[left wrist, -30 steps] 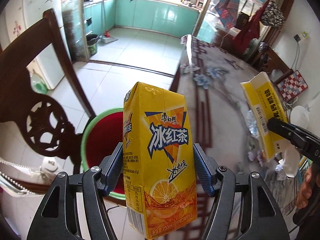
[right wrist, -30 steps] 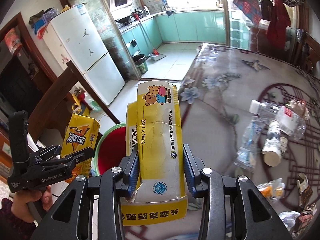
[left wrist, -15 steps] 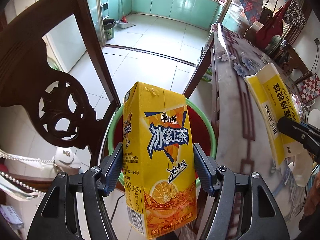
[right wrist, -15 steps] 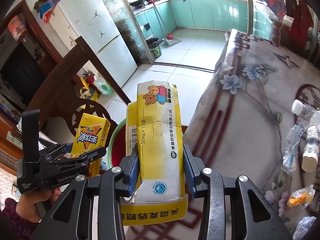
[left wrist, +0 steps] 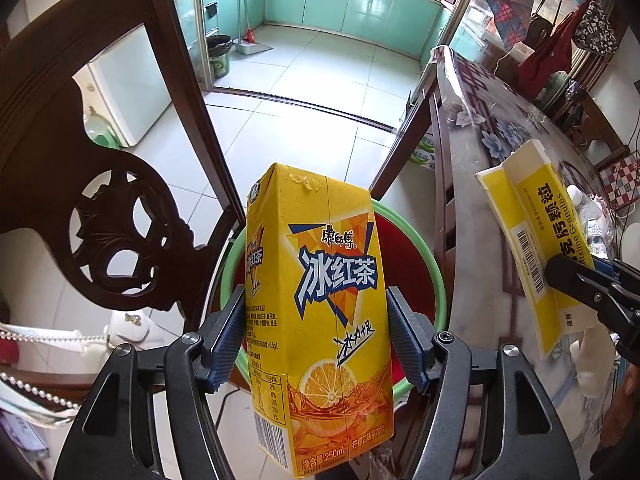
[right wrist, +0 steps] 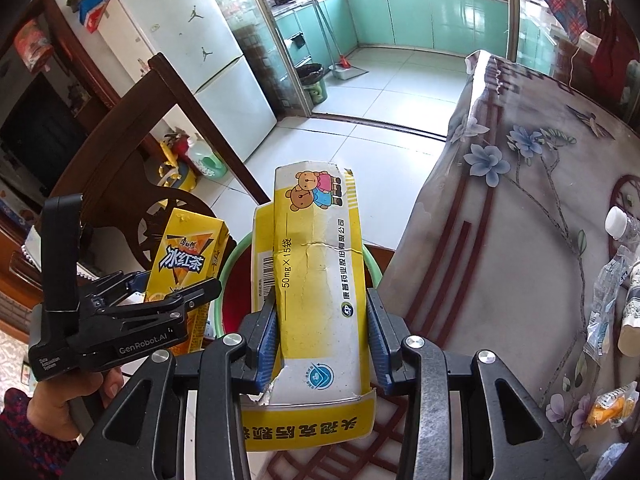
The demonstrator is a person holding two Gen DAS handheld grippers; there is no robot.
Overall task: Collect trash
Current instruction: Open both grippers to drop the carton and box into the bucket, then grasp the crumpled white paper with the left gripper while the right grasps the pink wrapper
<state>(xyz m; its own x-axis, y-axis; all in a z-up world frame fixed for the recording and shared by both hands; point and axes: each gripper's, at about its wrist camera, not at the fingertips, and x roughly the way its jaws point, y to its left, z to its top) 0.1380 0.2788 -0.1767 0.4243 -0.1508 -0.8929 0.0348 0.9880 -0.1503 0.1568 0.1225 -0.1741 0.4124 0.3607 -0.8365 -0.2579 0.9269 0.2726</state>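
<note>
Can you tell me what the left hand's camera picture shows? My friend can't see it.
The left gripper is clamped on a yellow iced tea carton, held above a green-rimmed red bin on the floor. At the right, the right gripper holds a yellow medicine box beside the table.

My left hand-held gripper (left wrist: 316,340) tilts steeply downward, its blue pads (left wrist: 226,336) pressed flat against both sides of what it carries, jaws fairly wide. My right hand-held gripper (right wrist: 322,344) tilts down the same way, jaws set narrower and clamped on its load. From the right wrist camera I see my left hand (right wrist: 60,396) wrapped around the black grip, fingers curled beneath, a dark red sleeve (right wrist: 24,436) at the wrist.
</note>
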